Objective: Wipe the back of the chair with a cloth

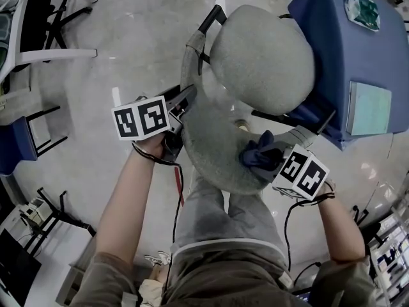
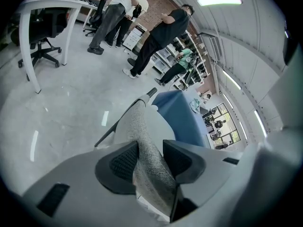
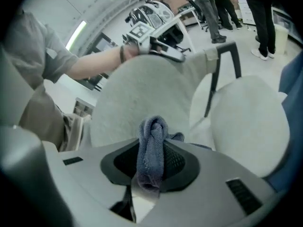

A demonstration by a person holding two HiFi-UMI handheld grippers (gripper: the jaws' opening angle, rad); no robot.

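Observation:
The chair's grey fabric back (image 1: 214, 142) curves in front of me, and its round seat (image 1: 262, 59) lies beyond it. My left gripper (image 1: 187, 102) is shut on the left edge of the back. In the left gripper view that grey edge (image 2: 142, 126) runs up between the two pads of my left gripper (image 2: 149, 161). My right gripper (image 1: 265, 152) is shut on a bunched dark blue cloth (image 1: 251, 157), which rests against the right part of the back. In the right gripper view the cloth (image 3: 151, 141) sticks out of the jaws toward the pale chair back (image 3: 142, 93).
A table with a blue cover (image 1: 358, 50) stands right behind the seat, with a green item (image 1: 363, 10) and a pale sheet (image 1: 369, 107) on it. A white desk (image 1: 45, 55) and a blue chair (image 1: 16, 142) stand on the left. Several people (image 2: 158, 37) stand farther off.

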